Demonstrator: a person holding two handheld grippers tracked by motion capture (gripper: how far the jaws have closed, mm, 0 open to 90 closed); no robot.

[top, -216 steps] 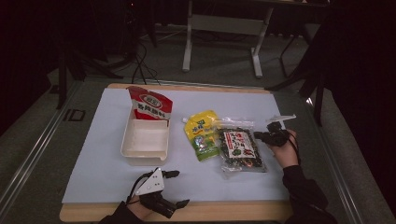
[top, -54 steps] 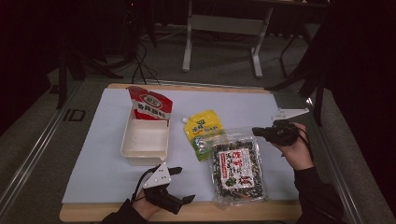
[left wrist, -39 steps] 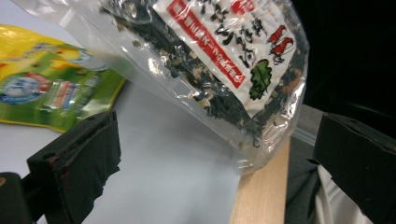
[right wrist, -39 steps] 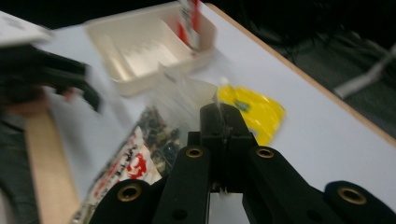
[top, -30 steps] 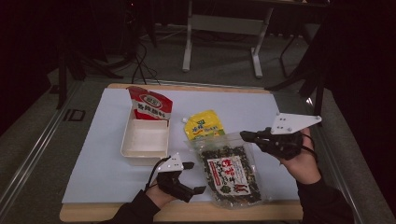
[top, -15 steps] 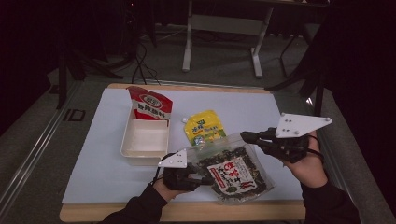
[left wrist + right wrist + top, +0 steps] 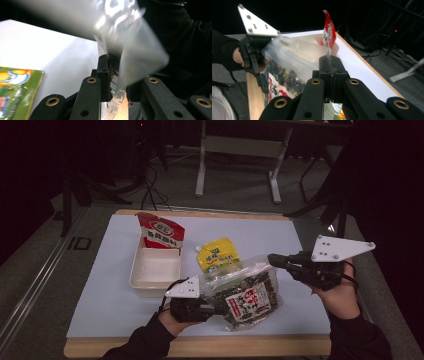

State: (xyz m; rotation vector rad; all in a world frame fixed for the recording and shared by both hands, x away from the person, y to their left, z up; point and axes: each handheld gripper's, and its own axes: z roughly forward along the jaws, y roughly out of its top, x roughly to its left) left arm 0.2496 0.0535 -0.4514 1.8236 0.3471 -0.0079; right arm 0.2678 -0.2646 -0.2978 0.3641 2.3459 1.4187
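Covering a wooden table (image 7: 200,352) is a white mat (image 7: 110,290); beyond it a dark room with metal stand legs (image 7: 202,170). On the mat sit a white tray (image 7: 156,270), a red packet (image 7: 160,232) at its far end and a yellow pouch (image 7: 217,257). The clear snack bag (image 7: 247,295) hangs off the mat between both tools: the left gripper (image 7: 212,309) has just been closing and pinches its near edge, the right gripper (image 7: 272,260) is clamped on its far corner. Blurred plastic (image 7: 130,50) hides much in the left gripper view. A second ago the bag lay flat.
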